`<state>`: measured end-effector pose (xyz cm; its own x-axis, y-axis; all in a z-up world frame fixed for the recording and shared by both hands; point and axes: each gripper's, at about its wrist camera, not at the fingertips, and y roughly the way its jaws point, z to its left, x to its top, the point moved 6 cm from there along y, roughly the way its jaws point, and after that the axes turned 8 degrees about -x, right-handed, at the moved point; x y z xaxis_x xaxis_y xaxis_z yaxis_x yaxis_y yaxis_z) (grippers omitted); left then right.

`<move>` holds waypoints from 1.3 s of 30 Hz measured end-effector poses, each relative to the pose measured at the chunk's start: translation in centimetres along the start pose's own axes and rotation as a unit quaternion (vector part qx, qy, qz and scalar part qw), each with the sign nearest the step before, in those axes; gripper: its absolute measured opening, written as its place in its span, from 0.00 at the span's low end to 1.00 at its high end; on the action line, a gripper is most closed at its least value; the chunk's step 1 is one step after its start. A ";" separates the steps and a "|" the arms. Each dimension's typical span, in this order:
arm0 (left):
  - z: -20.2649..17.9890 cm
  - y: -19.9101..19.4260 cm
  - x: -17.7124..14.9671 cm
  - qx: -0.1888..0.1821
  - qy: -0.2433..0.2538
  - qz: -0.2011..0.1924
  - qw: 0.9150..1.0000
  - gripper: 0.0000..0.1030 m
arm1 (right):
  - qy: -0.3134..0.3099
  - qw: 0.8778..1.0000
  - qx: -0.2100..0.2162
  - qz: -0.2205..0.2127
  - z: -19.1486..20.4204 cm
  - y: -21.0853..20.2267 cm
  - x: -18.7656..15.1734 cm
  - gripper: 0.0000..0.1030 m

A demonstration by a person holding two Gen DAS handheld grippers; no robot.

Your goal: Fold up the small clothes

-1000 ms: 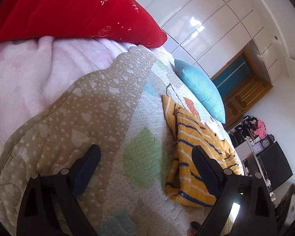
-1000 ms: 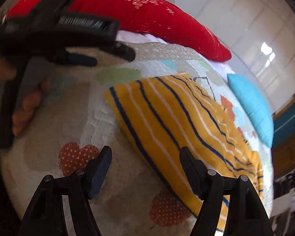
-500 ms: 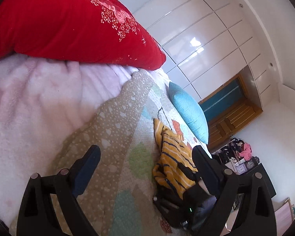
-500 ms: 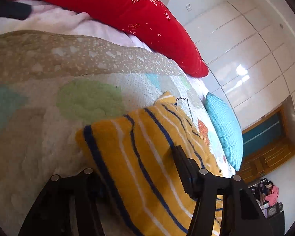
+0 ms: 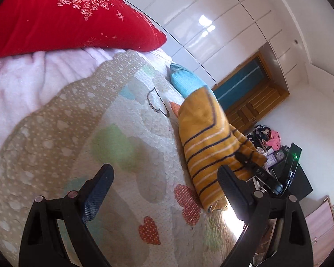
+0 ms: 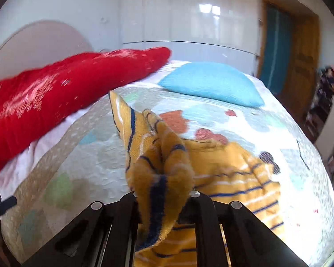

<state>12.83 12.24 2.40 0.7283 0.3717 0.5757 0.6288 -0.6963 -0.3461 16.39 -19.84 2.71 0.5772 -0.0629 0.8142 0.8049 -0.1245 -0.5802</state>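
Note:
A small yellow garment with navy and white stripes [image 5: 208,142] lies on the patterned quilt [image 5: 122,146]; one end is lifted. My right gripper [image 6: 160,202] is shut on a bunched fold of the garment [image 6: 160,169] and holds it above the bed; the rest trails right on the quilt [image 6: 245,178]. It shows in the left wrist view as a black tool [image 5: 256,171] at the garment's right edge. My left gripper [image 5: 164,184] is open and empty, over the quilt left of the garment.
A large red pillow [image 5: 62,15] and a pink blanket [image 5: 22,77] lie at the bed head. A blue pillow [image 6: 211,82] lies beyond the garment. White wardrobes [image 5: 211,26], a wooden door [image 5: 251,93] and a cluttered desk [image 5: 276,149] stand past the bed edge.
My right gripper has closed on the garment's near edge and lifted it, swinging right. My left gripper moved back toward the garment, still open.

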 end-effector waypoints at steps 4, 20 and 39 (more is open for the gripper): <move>-2.2 3.6 -1.8 0.002 0.026 0.043 0.999 0.91 | 0.089 0.994 -0.052 0.044 -10.4 0.9 -3.8 0.08; -10.9 15.8 -5.6 0.031 0.119 0.152 0.981 0.91 | 0.164 0.981 0.035 0.093 -15.4 1.7 -10.6 0.08; -12.9 24.6 -3.8 0.031 0.130 0.194 0.972 0.91 | 0.102 0.994 0.003 0.036 -18.3 -3.4 -9.0 0.65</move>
<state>21.99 -14.22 1.25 0.8254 -0.0855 0.5581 0.3419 -0.7110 -0.6146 5.92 -36.95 -2.24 0.5940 -0.2718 0.7572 0.7636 -0.1058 -0.6370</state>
